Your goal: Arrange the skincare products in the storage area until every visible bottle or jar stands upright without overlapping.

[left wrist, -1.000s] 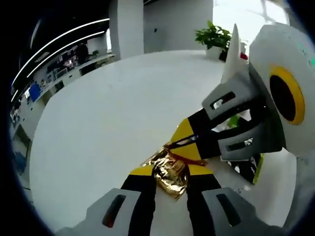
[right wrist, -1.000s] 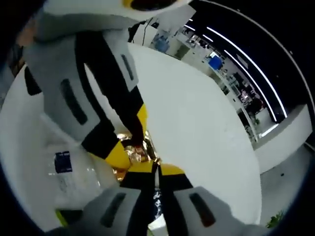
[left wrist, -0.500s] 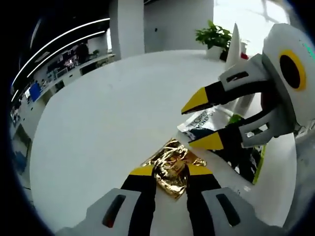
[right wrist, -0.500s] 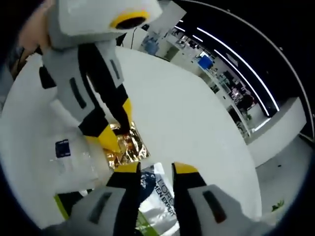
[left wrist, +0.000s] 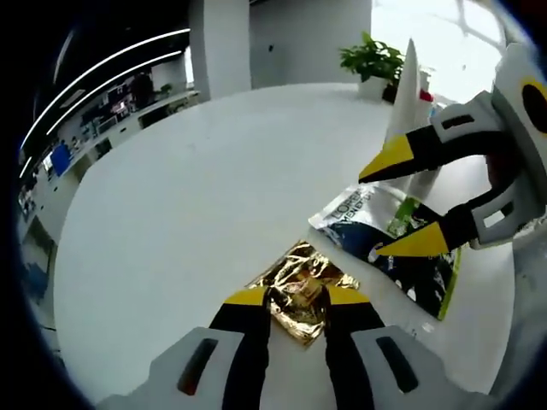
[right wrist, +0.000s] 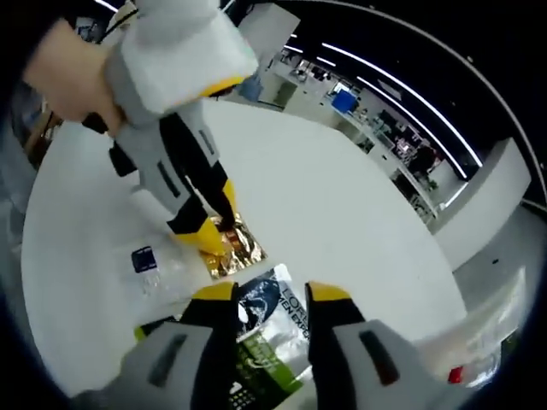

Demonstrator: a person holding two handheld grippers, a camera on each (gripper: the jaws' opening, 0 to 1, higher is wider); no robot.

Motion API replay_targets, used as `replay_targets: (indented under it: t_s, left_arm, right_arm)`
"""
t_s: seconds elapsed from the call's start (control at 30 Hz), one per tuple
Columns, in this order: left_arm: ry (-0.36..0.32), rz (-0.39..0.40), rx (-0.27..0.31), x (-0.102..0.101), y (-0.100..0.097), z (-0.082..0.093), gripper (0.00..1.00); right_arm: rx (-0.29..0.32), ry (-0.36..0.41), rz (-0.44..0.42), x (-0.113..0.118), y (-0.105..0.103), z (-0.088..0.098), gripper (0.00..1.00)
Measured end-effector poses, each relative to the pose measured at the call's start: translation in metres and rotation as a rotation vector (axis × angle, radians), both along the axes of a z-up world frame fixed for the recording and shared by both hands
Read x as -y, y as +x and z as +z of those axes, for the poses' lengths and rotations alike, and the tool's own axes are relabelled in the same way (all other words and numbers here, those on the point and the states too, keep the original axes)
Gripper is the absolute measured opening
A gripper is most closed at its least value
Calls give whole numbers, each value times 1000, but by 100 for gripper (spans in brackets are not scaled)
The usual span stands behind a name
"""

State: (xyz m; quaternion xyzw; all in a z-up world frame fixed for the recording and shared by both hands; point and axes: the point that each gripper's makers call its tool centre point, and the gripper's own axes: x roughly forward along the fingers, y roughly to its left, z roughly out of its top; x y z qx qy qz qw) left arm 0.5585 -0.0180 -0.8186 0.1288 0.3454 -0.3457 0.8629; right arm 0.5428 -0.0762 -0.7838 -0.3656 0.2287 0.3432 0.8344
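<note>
Lifting away since a moment ago, my right gripper [left wrist: 408,205] hangs with jaws spread above one dark-and-silver printed sachet [left wrist: 389,235] near the white round table's [left wrist: 188,205] right edge. My left gripper [left wrist: 295,295] stays clamped on one crumpled gold foil sachet [left wrist: 301,284], touching the printed one's corner.

Open-plan office: ceiling light strips [left wrist: 102,73], desks [right wrist: 385,141].

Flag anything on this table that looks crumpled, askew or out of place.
The gold foil sachet is crumpled and pinched between the left gripper jaws. Beside it, the printed sachet lies flat, partly under the open right gripper. The task names bottles or jars, yet these are flat packets.
</note>
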Motion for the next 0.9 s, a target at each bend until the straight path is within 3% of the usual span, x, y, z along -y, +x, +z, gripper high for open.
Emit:
replay_targets:
  t_s: [0.37,0.6,0.9]
  left_arm:
    - [-7,6,20,-1,-6,13,25]
    - [-5,5,29,-3,-19,24,34]
    - [-35,27,20,-9,-41,38,41]
  right_arm:
    - [-72,51,1,2,-30,-3,48]
    - [-131,125,1,3,-47,-1,65]
    - [-202,232,-89,28,-81,7,79]
